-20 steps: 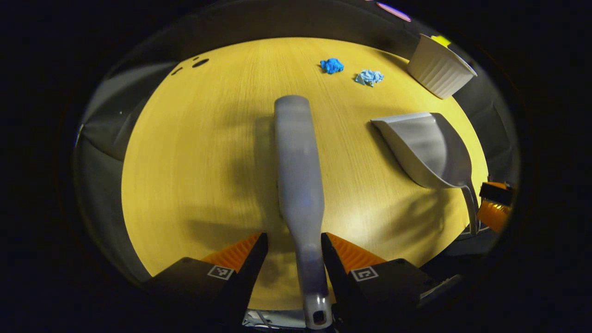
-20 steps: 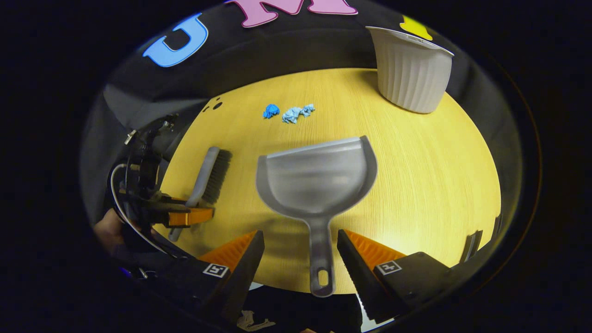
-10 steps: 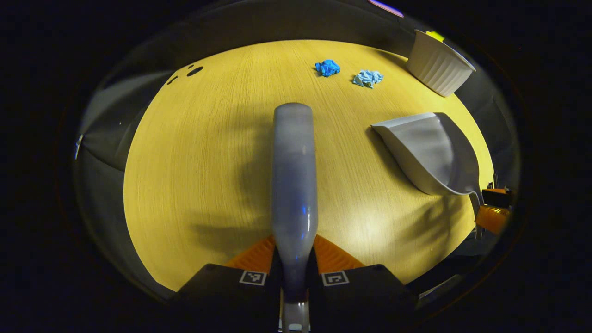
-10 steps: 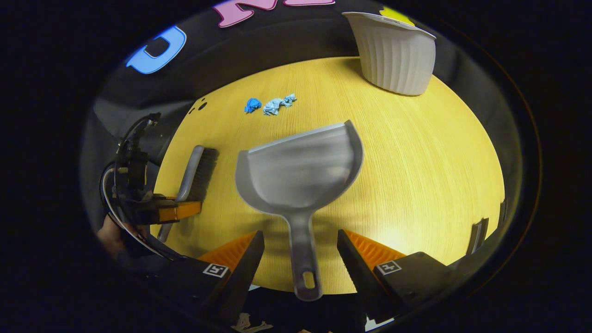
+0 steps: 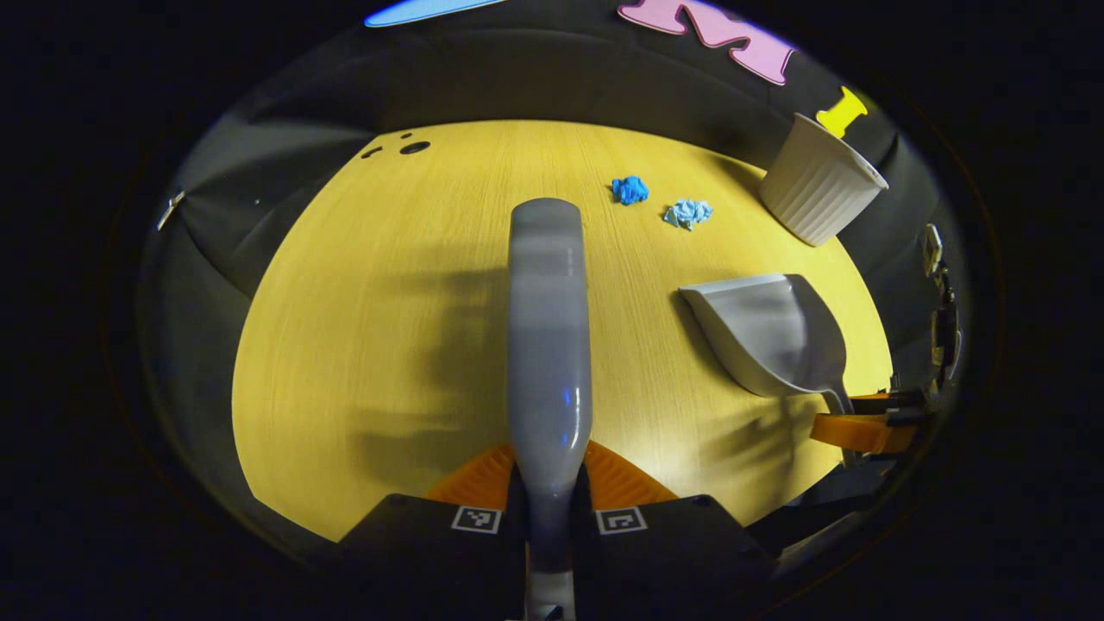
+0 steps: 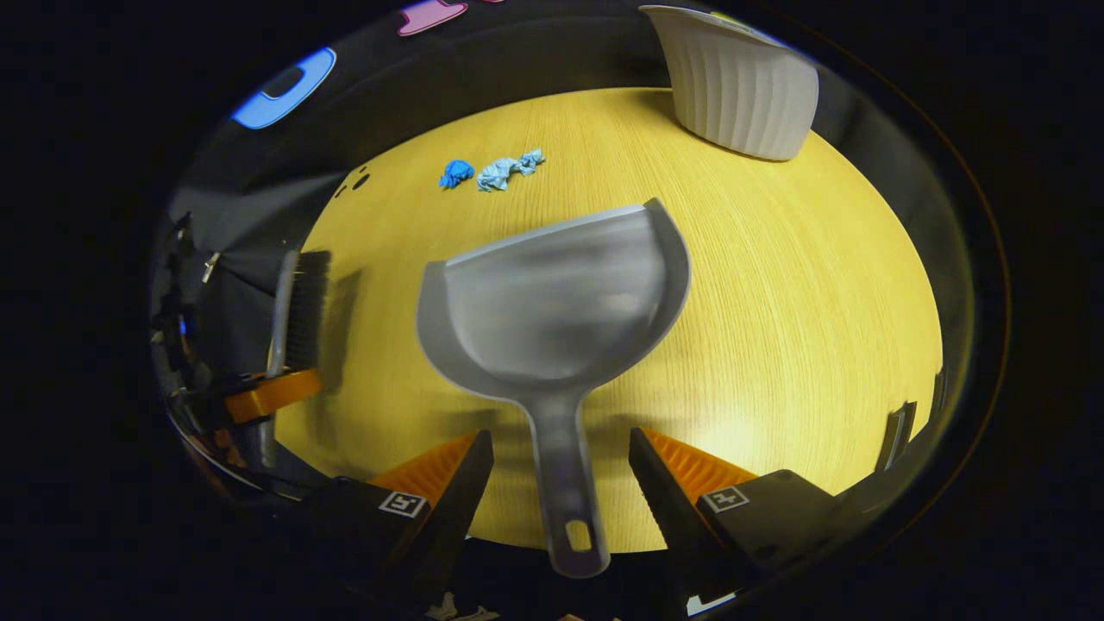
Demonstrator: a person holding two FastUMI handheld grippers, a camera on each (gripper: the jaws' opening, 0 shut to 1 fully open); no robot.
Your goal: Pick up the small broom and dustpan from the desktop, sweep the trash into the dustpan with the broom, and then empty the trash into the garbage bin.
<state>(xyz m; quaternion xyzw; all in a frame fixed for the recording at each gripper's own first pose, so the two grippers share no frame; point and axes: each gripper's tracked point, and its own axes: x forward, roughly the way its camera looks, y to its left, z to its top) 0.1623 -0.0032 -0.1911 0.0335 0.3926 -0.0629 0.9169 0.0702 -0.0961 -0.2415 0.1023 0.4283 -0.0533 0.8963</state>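
Readable text: you are seeing none on the desk [image 5: 362, 285], broom [image 5: 548, 345] or dustpan [image 6: 561, 293].
Finger squares [image 6: 404, 504]: patterned markers, showing no words.

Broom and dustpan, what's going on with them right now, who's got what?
The left tool is shut on the broom at its handle, the brush head pointing out over the yellow desktop. The right tool is open, its fingers on either side of the dustpan handle but not touching it. The two blue scraps of trash lie unswept farther out on the desktop, and the white ribbed garbage bin stands at the far edge.
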